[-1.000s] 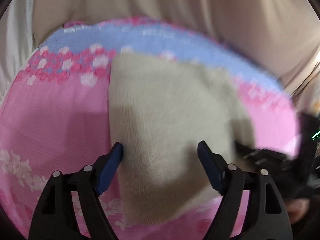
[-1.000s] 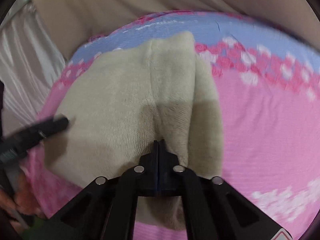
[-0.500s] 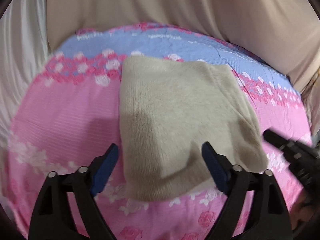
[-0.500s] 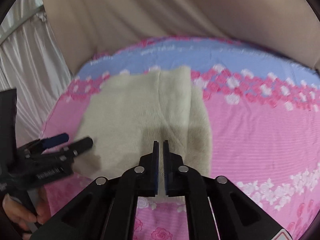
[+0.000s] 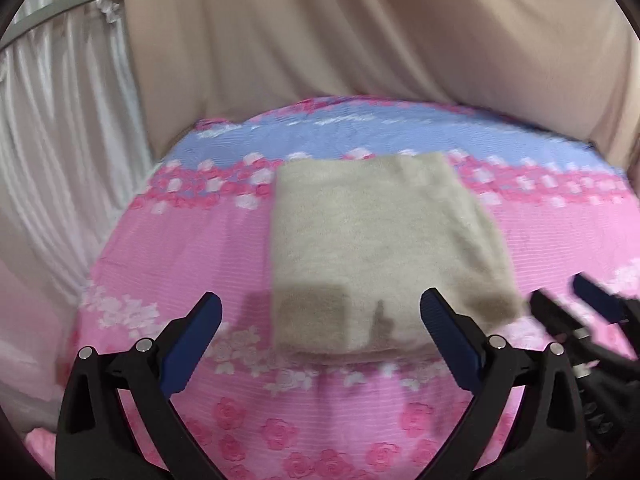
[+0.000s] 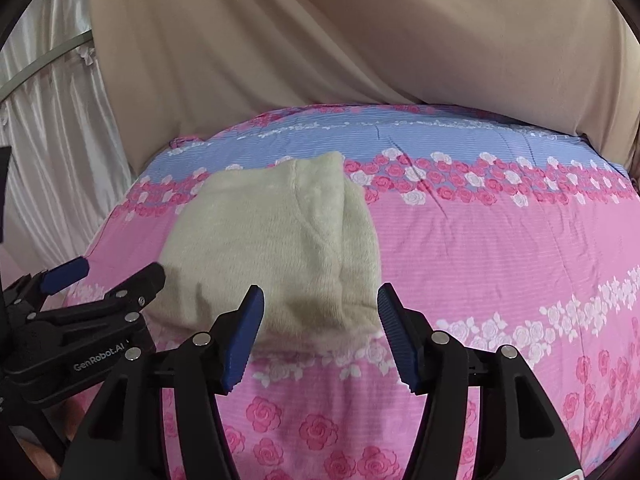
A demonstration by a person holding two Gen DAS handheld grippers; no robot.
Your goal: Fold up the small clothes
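Observation:
A folded beige fleece garment lies flat on a pink and blue rose-print bedsheet; it also shows in the right wrist view. My left gripper is open and empty, held above the sheet just short of the garment's near edge. My right gripper is open and empty, also just short of that near edge. The right gripper shows at the right edge of the left wrist view, and the left gripper shows at the left of the right wrist view.
A beige curtain hangs behind the bed. White pleated fabric with a metal rail stands to the left. The sheet stretches to the right of the garment.
The right gripper opened and let go of the garment. Both grippers pulled back toward the near edge and rose. The garment now lies flat and folded.

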